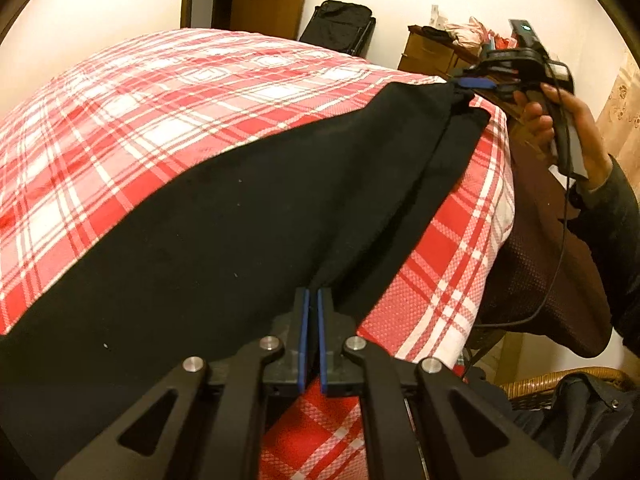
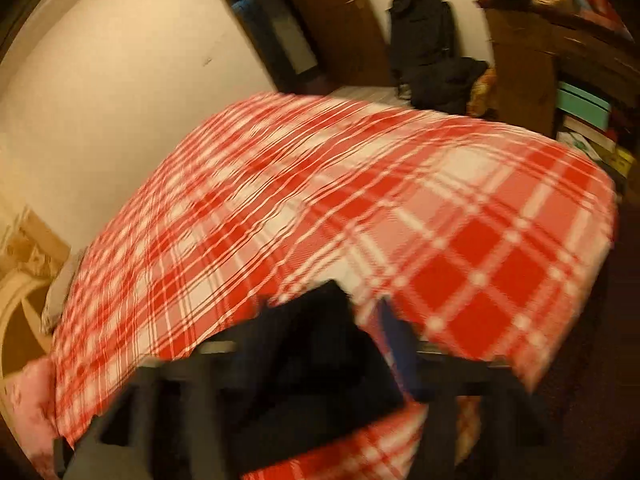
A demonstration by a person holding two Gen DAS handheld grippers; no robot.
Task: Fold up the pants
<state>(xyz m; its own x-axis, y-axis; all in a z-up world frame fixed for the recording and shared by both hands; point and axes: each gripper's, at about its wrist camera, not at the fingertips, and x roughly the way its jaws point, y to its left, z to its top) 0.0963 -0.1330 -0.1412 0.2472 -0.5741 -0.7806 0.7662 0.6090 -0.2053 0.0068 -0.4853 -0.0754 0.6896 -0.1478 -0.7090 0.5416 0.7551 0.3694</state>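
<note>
Your left gripper (image 1: 314,300) sits nearest the left wrist lens, its blue-padded jaws drawn together to a thin slit and pinching the near edge of the black pants (image 1: 224,216). From that pinch the pants run flat across the red-and-white plaid bedspread (image 1: 140,92) toward its far right corner. There your right hand (image 1: 560,120) holds the right gripper (image 1: 478,80) just beside the far end of the garment; whether the blue fingertips touch the cloth you cannot tell from this view.

Right wrist view is motion-blurred. The right gripper's (image 2: 360,312) jaws stand well apart, and a corner of the black fabric (image 2: 320,352) lies between them; the blur hides whether either pad presses on it. Beyond, the bedspread (image 2: 360,200) lies bare to the wall.
</note>
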